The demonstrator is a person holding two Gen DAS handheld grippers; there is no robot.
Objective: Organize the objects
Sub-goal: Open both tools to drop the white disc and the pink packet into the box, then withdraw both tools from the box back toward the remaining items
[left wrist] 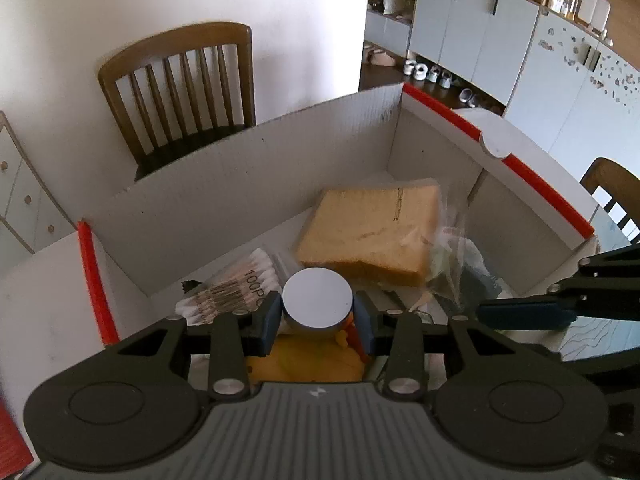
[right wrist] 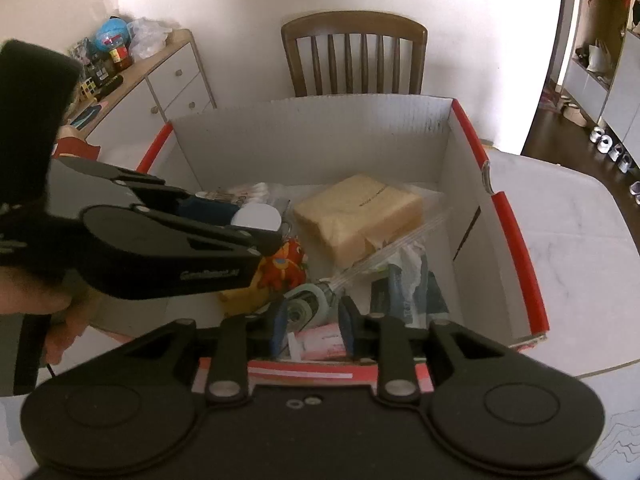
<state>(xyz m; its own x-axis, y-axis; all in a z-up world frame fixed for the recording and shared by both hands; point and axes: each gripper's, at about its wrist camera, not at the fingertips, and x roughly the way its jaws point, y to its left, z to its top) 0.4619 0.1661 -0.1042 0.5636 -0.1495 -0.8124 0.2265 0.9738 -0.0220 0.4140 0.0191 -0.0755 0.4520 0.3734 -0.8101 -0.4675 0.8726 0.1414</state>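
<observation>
Now the packing step is in hand: both my claws are over the box (right wrist: 320, 136), which fills the middle of the desk (right wrist: 560, 240), with bare top between its right wall and the desk's right edge.

Inside, the bread (left wrist: 372, 236) takes the far right of the floor. The swabs (left wrist: 236, 284) lie to its left, toward the desk's far left corner. A yellow toy (right wrist: 280, 268) sits nearer the near edge, and crumpled bags fill the near right.

My left claw (left wrist: 318, 312) is pinching a white-topped can (left wrist: 318, 300), held above the yellow toy and not yet set down. My right claw (right wrist: 312, 322) stands a little spread either side of a teal roll (right wrist: 308, 304) by the box's near wall. Whether its pads press on the roll I cannot tell.

Next, I judge, the can wants a floor spot. The only bare strip runs along the box's far wall, behind the bread and swabs, so I must reach forward and lower straight down.

Room is tight. The two claws are near each other, the walls stand high all round, and the near red rim lies just under my right claw, so any withdrawal should go upward first.
</observation>
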